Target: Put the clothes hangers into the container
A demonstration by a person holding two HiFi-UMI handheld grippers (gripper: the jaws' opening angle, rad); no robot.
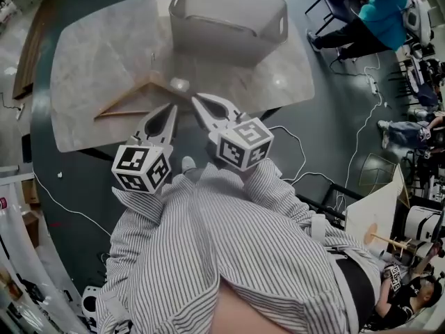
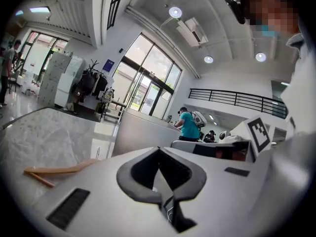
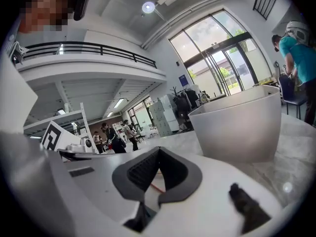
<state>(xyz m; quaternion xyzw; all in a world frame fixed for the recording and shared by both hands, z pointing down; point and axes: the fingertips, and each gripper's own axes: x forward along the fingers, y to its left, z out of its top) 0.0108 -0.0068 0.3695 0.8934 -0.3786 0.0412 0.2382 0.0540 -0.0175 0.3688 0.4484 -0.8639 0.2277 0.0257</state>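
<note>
Closest to the camera, seen from the head view, is a person's striped shirt, with both arms reaching forward over the near edge of a pale marble counter point(image 1: 90, 54). The left gripper point(image 1: 169, 110) and right gripper point(image 1: 200, 104) sit side by side, each with a marker cube behind it. Both have their jaws clenched tip to tip, and neither gripper view shows anything held between them.

Just beyond the jaws, slightly to the left, one wooden hanger point(image 1: 122, 97) lies flat on the counter. Its hook end is near the tips, but no jaw touches it. Farther back, well apart from the hanger, a grey container point(image 1: 222, 37) stands upright at the far edge of the counter. No hanger shows inside it, as far as the head view reaches.

The task looks barely begun: the hanger has yet to be gripped, lifted and carried across to the container.

Counted: one hanger, one container, two grippers. Other people sit at the room's far side, beyond the counter
</note>
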